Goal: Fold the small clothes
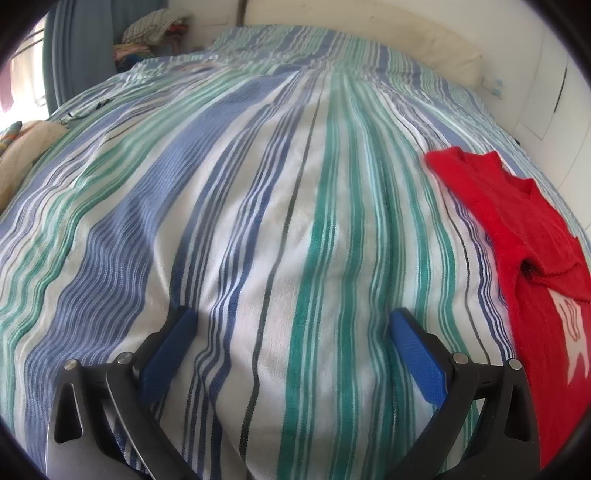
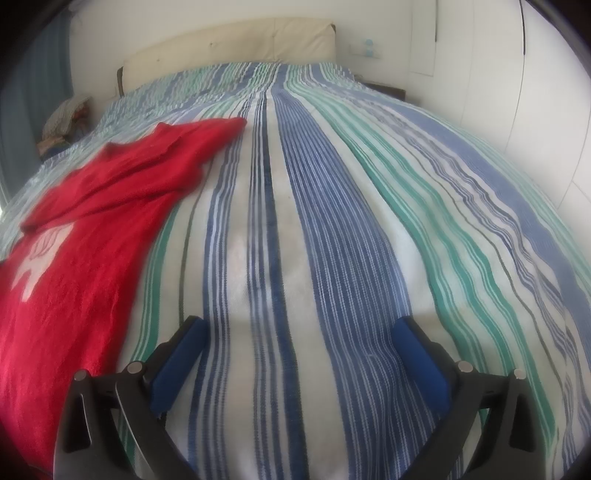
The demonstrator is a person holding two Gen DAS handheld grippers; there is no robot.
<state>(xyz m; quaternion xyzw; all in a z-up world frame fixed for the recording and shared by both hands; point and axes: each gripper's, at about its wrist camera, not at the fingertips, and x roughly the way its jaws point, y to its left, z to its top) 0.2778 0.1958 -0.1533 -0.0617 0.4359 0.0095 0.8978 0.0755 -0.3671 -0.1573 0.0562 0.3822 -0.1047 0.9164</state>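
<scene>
A small red shirt with a white print lies spread on the striped bedspread, at the right edge of the left wrist view. It also shows at the left of the right wrist view, its upper part rumpled with one sleeve folded over. My left gripper is open and empty, over bare bedspread to the left of the shirt. My right gripper is open and empty, over the bedspread to the right of the shirt. Neither gripper touches the shirt.
A cream headboard stands at the far end of the bed. A pile of clothes sits at the far left by a blue curtain. White wardrobe doors run along the right side.
</scene>
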